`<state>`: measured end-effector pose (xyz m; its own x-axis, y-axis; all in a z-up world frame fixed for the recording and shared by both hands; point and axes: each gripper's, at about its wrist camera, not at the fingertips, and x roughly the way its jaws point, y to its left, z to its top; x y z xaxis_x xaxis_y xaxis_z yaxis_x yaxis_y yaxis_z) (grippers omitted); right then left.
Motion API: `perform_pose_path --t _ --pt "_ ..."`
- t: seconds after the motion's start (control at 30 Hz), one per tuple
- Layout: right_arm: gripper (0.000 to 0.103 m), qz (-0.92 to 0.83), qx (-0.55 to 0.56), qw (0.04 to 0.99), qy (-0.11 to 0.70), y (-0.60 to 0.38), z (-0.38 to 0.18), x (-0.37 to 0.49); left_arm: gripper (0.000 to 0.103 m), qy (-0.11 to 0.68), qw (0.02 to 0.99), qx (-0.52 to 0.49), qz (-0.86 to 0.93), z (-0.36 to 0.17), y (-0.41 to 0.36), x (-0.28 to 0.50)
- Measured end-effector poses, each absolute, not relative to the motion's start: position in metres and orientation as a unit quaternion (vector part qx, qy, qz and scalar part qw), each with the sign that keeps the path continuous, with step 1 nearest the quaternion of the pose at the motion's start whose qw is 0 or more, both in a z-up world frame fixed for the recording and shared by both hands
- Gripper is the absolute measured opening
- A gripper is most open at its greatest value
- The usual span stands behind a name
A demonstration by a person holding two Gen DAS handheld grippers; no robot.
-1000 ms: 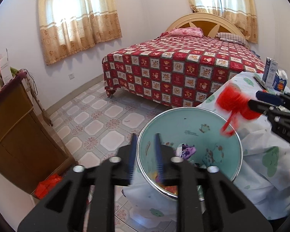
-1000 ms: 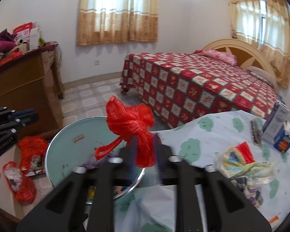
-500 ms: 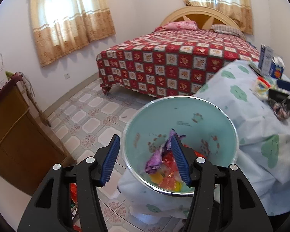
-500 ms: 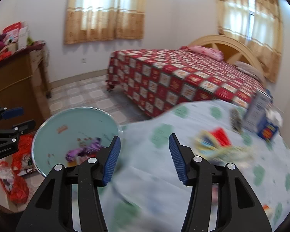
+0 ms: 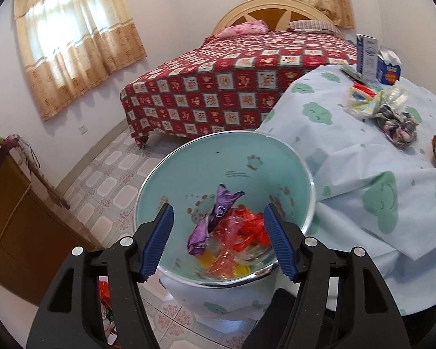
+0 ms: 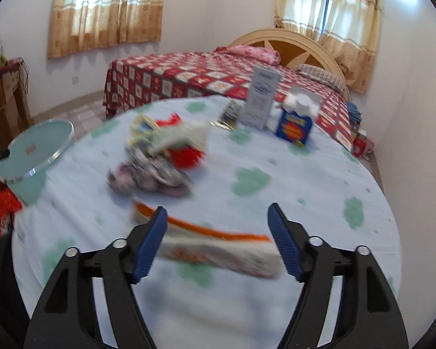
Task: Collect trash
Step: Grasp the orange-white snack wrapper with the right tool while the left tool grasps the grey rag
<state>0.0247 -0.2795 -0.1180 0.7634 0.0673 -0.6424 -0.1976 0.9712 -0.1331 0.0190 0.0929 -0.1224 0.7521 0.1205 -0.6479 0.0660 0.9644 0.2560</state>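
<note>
Round table (image 6: 319, 192) with cloud-print cloth, bed behind. Task judged partly done: several pieces of trash already lie in the pale green bin (image 5: 264, 157), which stands touching the table's edge; a cluster of trash remains on the cloth. Bin contents: purple wrapper (image 5: 215, 215), red plastic bag (image 5: 250, 226), clear and yellow scraps beneath. Still on the table: crumpled patterned bag (image 6: 151, 174), yellow-and-red packaging (image 6: 171, 136), and an orange-and-white wrapper (image 6: 218, 250), which the blur makes hard to identify, probably a flat snack packet. Left gripper (image 5: 219, 241) hangs over the bin mouth, jaws just widened, holding nothing. Right gripper (image 6: 218, 241) jaws also just widened, spread over that wrapper, pads not pressing it.
</note>
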Motion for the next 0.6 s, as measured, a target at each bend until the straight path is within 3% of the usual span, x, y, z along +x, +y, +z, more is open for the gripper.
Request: perform_pose_path --t 0.1,0.17,0.33,0.4,0.47,0.6 --pt "0.073 0.084 -0.107 0.926 0.353 -0.288 -0.125 0.025 0.066 0.352 0.926 0.137 0.012 -0.123 0.085 0.019" --pt "0.08 0.097 -0.133 0.913 0.372 -0.286 -0.134 0.028 0.066 0.352 0.926 0.14 0.009 -0.123 0.079 0.019" --pt "0.079 0.096 -0.151 0.9 0.398 -0.285 -0.147 0.042 0.067 0.348 0.926 0.146 0.005 -0.12 0.07 0.017" --pt "0.069 0.095 -0.137 0.895 0.414 -0.288 -0.151 0.05 0.067 0.349 0.926 0.146 0.005 -0.12 0.067 0.018" --pt "0.042 0.106 -0.101 0.889 0.433 -0.294 -0.152 0.055 0.067 0.35 0.925 0.146 0.004 -0.12 0.067 0.018" --pt "0.036 0.102 -0.1 0.888 0.437 -0.291 -0.151 0.05 0.067 0.352 0.924 0.147 0.0 -0.12 0.061 0.018"
